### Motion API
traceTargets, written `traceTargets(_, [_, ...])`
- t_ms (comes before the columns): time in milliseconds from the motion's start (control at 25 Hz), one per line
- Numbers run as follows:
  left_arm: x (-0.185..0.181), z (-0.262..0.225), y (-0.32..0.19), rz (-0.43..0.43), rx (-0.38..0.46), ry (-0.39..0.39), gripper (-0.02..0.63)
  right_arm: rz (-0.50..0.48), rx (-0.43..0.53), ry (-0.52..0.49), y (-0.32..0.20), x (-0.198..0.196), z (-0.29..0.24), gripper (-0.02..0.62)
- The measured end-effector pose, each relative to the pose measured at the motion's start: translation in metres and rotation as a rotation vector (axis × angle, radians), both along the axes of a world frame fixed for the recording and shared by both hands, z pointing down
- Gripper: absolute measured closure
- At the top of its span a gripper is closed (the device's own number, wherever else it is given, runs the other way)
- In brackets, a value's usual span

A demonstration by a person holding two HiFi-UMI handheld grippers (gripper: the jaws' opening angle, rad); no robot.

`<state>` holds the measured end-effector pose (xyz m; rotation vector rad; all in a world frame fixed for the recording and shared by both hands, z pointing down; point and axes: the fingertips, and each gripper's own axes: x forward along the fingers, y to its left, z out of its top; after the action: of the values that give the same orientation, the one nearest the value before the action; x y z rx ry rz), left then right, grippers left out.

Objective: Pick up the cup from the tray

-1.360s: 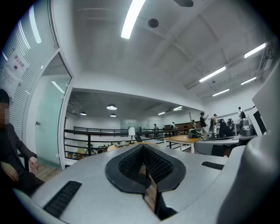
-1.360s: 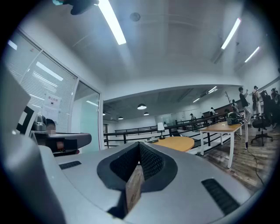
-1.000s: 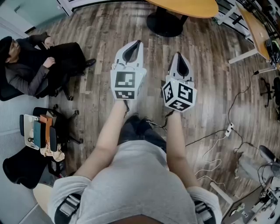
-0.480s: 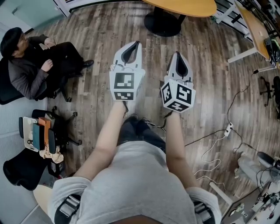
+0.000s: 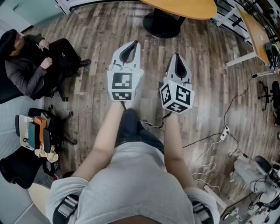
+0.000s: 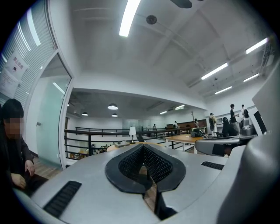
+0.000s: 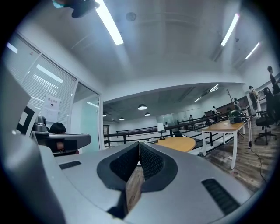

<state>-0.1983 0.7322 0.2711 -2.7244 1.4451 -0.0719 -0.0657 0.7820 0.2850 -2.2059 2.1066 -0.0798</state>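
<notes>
A seated person [image 5: 30, 65] borders the left; open wood floor [image 5: 100, 35] runs far ahead to a round table [image 5: 183, 6]. The left gripper [image 5: 134, 44] and right gripper [image 5: 176, 55] have their fingers pressed together, empty. No view shows the cup. Both grippers have drifted slightly left.

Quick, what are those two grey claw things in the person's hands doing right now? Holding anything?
The grey left gripper is closed, holding nothing.
The grey right gripper is closed, holding nothing.
</notes>
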Motion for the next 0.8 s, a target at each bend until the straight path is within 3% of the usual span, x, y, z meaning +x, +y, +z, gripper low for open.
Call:
traceTargets(320, [0.003, 0.004, -0.039, -0.011, 0.002, 0.004, 0.6, -0.002, -0.013, 0.0, -0.039, 0.007, 0.006, 0.588])
traceTargets(800, [0.009, 0.003, -0.142, 0.008, -0.01, 0.012, 0.6, 0.026, -0.016, -0.005, -0.14, 0.016, 0.001, 0.588])
